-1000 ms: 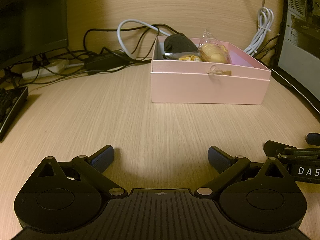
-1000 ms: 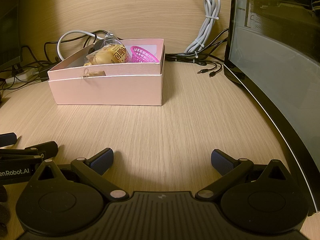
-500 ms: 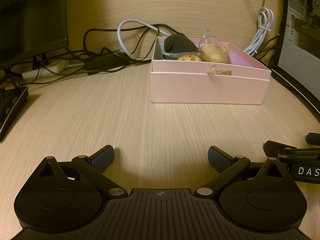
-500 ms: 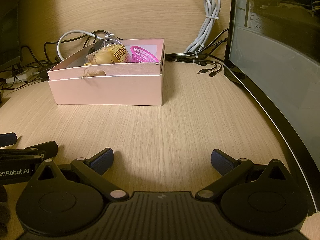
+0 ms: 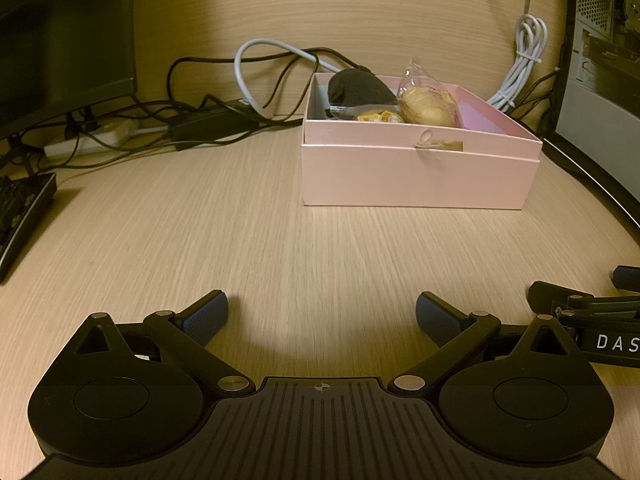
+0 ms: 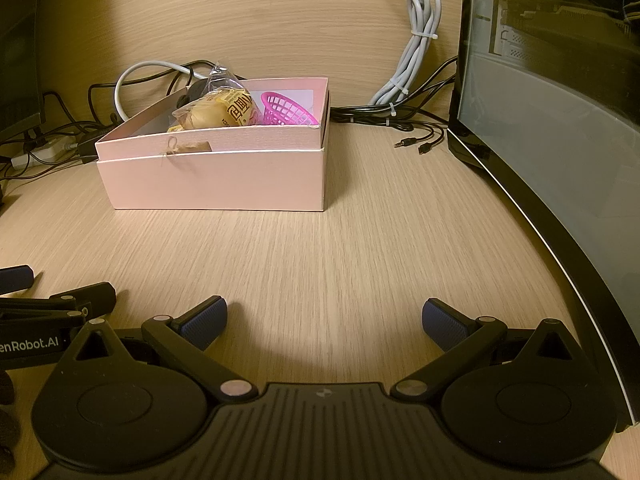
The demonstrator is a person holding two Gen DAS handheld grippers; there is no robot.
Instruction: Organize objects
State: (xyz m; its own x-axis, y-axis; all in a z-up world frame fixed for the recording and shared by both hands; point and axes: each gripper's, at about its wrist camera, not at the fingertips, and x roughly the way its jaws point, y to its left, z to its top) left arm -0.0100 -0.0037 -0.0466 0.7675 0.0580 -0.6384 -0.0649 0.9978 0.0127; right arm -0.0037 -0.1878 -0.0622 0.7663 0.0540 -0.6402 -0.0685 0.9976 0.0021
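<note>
Box (image 6: 212, 180), pink and lidless, sits toward the back of the desk (image 6: 320, 264), well ahead of both tools; inside lie a wrapped bun (image 6: 218, 111), a magenta basket (image 6: 286, 110) and a dark bundle (image 5: 358, 89). Your left gripper (image 5: 322, 312) and right gripper (image 6: 324, 316) rest low, jaws spread wide, holding nothing. No loose item shows on the bare wood, so judge the sorting near complete. Approach the contents from above, clear of the box wall.

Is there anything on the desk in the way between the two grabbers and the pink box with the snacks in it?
No. Only bare desk lies between the left gripper and the pink box, and between the right gripper and the box. Both grippers are open and empty. The cables lie behind and beside the box.
</note>
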